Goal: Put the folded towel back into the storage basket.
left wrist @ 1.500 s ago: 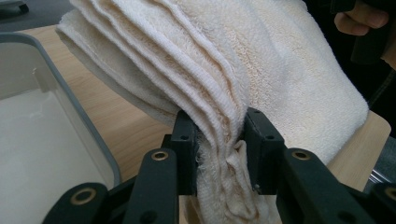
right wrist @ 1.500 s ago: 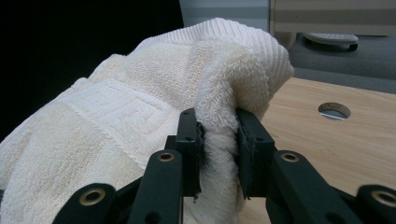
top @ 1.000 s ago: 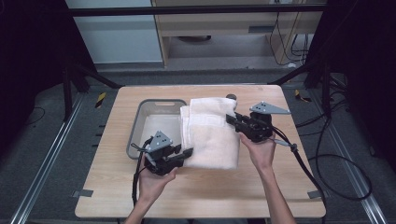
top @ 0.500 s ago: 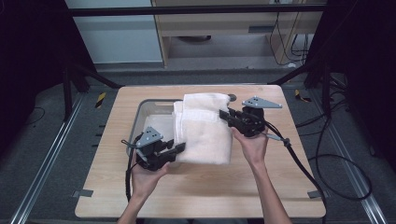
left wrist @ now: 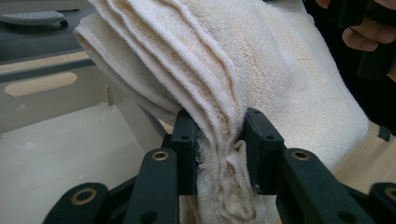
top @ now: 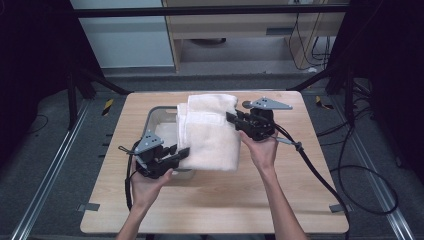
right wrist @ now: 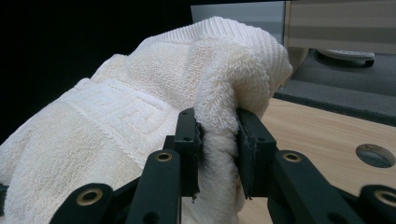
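Observation:
A folded cream towel (top: 209,130) hangs lifted between both grippers, partly over a grey plastic bin (top: 159,116). My left gripper (top: 181,152) is shut on the towel's near-left edge; in the left gripper view its jaws pinch several stacked layers of towel (left wrist: 219,93), with the bin's floor (left wrist: 70,154) below. My right gripper (top: 231,118) is shut on the towel's right edge; the right gripper view has thick terry folds (right wrist: 219,84) squeezed between its jaws.
The wooden table (top: 300,200) carries the bin at its left middle. A round hole (right wrist: 375,155) sits in the tabletop near the right gripper. Black cables (top: 320,175) trail from the right gripper off the table's right side. Dark frame posts stand at both sides.
Both hands have carried the towel to the left and slightly up, so it now hangs over part of the bin. Both grips stay closed on it.

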Available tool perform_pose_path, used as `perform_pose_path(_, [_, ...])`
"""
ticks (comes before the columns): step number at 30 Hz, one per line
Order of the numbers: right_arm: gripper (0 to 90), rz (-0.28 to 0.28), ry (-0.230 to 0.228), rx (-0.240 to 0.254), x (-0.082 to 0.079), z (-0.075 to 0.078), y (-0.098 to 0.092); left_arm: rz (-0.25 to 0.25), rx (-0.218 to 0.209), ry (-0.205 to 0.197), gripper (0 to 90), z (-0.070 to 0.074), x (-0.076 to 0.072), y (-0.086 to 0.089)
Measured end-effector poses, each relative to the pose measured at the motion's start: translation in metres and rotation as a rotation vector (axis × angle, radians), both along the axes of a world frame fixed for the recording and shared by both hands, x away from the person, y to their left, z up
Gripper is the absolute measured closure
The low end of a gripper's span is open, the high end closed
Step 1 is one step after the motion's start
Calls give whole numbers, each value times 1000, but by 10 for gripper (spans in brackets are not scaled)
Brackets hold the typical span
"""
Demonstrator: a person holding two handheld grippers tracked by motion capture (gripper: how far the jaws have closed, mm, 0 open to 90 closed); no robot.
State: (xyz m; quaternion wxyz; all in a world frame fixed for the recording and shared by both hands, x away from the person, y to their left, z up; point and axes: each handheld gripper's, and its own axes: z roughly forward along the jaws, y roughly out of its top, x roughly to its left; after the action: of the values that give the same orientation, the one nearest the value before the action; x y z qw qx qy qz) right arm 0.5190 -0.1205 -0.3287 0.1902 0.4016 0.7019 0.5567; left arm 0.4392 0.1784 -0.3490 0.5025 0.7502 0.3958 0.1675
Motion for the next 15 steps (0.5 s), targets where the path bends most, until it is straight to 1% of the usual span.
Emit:
perform_pose_path(1, [721, 4, -6, 2, 1, 1, 3, 6, 1, -3, 678, 0, 0, 3])
perform_pose_path(6, [720, 10, -6, -3, 4, 2, 10, 22, 2, -3, 678, 0, 1, 9])
perform_pose_path(9, [719, 15, -12, -13, 7, 2, 19, 38, 4, -4, 678, -1, 1, 15])
perform_pose_path(14, [719, 23, -13, -18, 10, 2, 27, 54, -4, 1, 678, -2, 2, 22])
perform_pose_path(15, [719, 27, -12, -16, 11, 3, 31, 58, -6, 2, 678, -2, 2, 24])
